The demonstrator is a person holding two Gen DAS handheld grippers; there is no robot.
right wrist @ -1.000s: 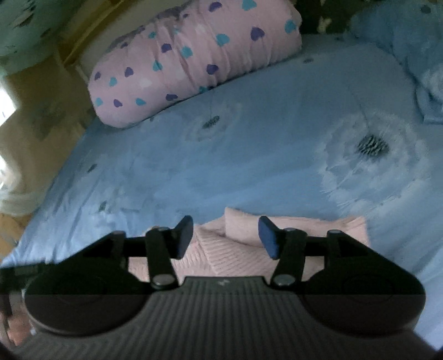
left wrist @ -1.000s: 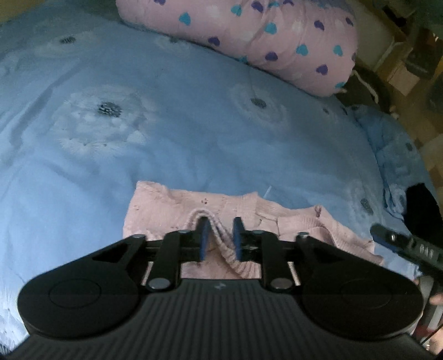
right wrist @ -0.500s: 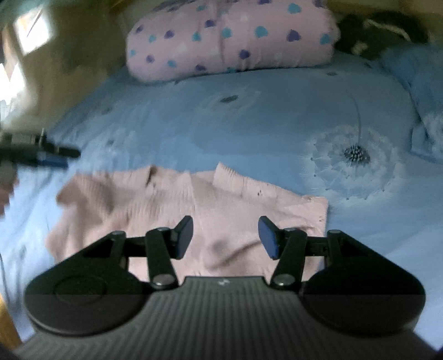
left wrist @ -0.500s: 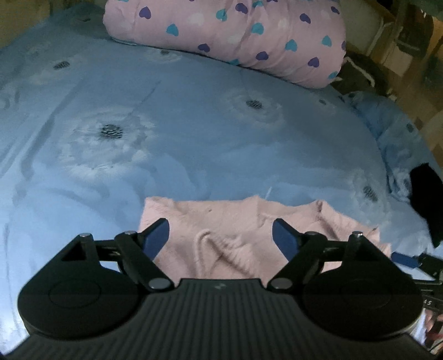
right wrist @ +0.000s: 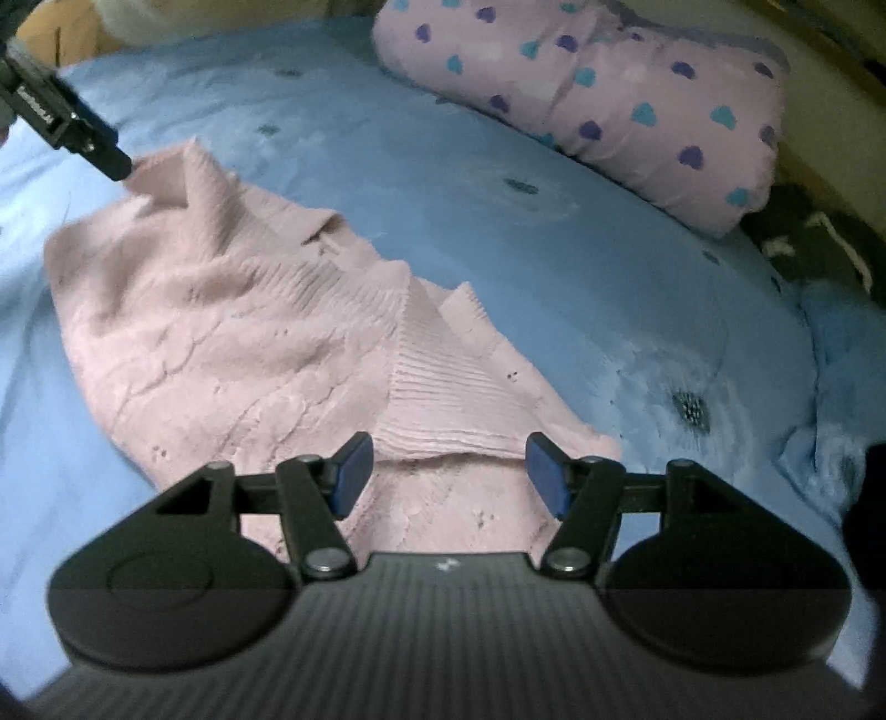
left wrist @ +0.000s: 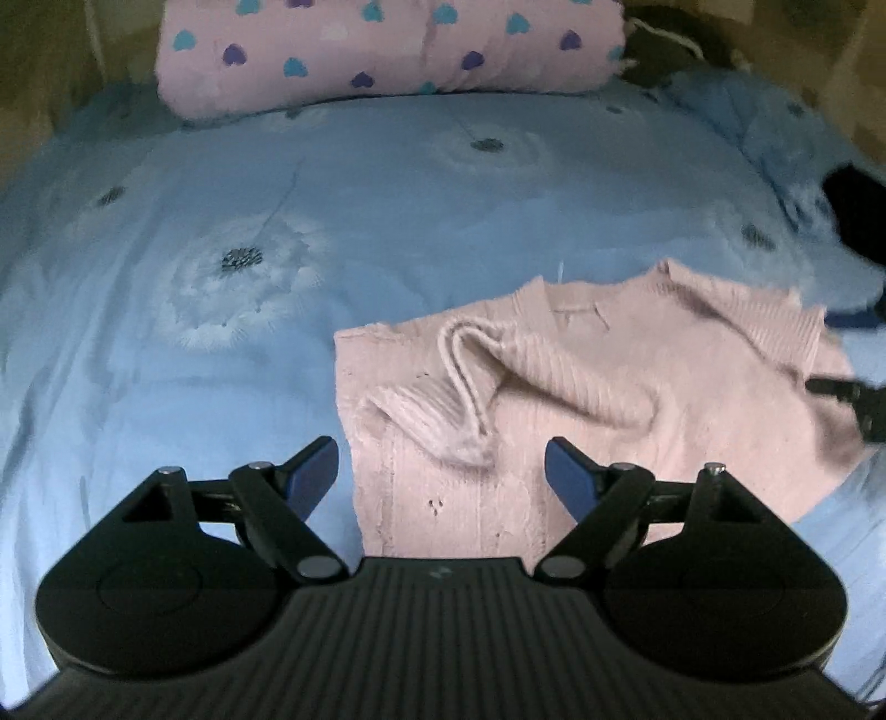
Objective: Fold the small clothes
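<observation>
Pink sweater [left wrist: 598, 399], sleeves folded in, flat on bedspread [left wrist: 387, 210]: your left gripper [left wrist: 441, 477] and right gripper [right wrist: 448, 471] hover open-jawed, ready for the next fold.

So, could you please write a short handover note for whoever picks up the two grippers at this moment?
Left hand-held gripper: open, empty, hovering over the near left part of the pink sweater.
Right hand-held gripper: open, empty, over the sweater's ribbed edge.
The sweater lies on the blue bedsheet, in front of the heart-print pillow.
Done: both sleeves are folded in across the body; one cuff lies in front of the left gripper.
Left: smooth the wrinkles, fold the body over, tidy it.
</observation>
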